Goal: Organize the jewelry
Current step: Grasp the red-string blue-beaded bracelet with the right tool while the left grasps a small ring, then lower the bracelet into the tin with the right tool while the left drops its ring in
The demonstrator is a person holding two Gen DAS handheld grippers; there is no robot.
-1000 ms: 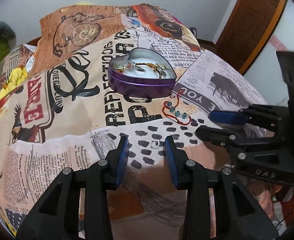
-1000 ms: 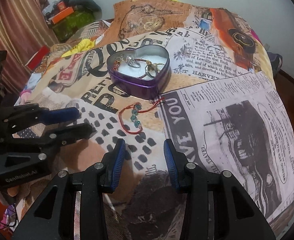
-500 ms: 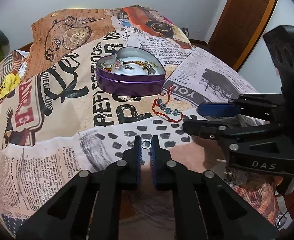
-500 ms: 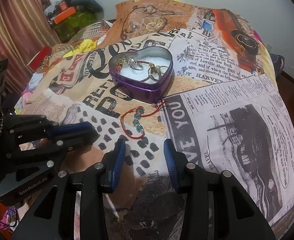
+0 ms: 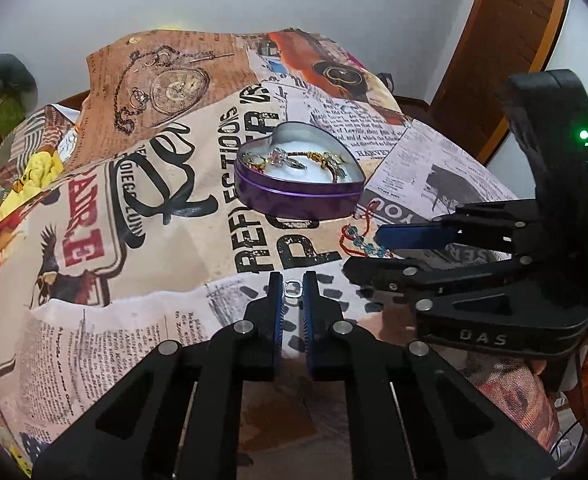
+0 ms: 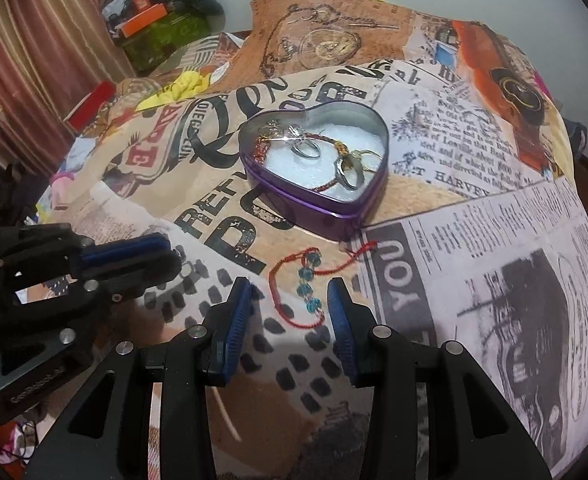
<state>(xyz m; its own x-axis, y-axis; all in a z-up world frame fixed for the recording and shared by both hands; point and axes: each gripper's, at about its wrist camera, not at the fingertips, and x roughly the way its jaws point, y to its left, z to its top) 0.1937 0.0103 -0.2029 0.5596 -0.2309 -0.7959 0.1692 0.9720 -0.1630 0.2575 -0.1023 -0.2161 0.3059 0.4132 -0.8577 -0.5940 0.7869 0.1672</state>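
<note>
The small silver ring (image 5: 292, 289) lies on the printed cloth (image 5: 173, 264) at six o'clock from the heart-shaped tin (image 5: 300, 176), pinched in the narrowed left hand-held gripper (image 5: 292, 286), which should lift gently, while the right hand-held gripper (image 6: 289, 312) gapes wide around the red beaded bracelet (image 6: 306, 284).

Purple heart tin (image 6: 326, 216), red-corded bracelet (image 6: 306, 288) with teal beads, newspaper-print cloth (image 6: 474, 260) in tan and black.
</note>
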